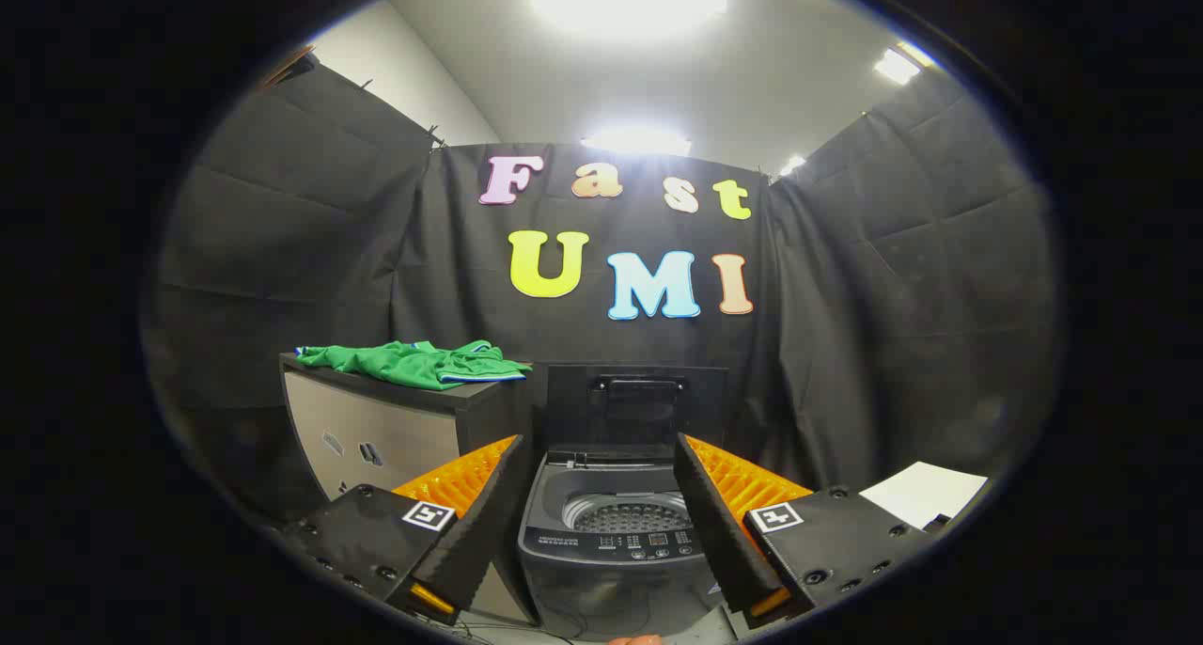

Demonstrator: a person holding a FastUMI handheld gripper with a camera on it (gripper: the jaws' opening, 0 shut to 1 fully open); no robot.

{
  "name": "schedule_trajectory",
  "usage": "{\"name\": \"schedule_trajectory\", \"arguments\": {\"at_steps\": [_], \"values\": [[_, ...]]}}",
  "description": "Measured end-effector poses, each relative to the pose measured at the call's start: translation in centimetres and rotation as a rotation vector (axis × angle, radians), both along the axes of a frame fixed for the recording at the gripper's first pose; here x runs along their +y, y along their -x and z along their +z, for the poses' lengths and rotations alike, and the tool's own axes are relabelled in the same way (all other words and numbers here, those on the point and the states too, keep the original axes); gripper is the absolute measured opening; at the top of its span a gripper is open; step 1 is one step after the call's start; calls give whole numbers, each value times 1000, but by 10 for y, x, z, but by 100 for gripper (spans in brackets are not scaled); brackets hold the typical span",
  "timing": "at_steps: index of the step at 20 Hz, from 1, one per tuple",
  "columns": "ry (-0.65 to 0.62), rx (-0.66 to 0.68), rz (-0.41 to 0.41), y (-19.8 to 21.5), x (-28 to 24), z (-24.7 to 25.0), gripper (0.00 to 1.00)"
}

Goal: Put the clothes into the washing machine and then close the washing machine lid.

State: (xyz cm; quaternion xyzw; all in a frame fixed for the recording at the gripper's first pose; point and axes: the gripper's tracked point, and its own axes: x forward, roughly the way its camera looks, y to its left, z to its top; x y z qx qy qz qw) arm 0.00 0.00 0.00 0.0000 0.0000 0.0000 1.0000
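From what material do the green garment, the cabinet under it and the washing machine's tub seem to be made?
Green garment: probably a light synthetic knit, like sports jersey; it lies limp, with a slight sheen.
Cabinet: probably laminated board; flat matte panels, dark top.
Tub of the washing machine: seemingly perforated metal, though plastic is possible; the body looks like smooth grey plastic.
The gripper is open and holds nothing.
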Motion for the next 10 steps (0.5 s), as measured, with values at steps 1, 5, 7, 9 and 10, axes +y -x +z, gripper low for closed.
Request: {"name": "schedule_trajectory", "arguments": {"at_steps": [1, 5, 7, 9, 10], "values": [[3, 1, 0, 1, -2, 0, 98], [6, 8, -3, 3, -6, -3, 98], [4, 11, -4, 3, -6, -4, 98], [10, 7, -3, 0, -6, -1, 98], [14, 5, -3, -1, -6, -1, 98]]}}
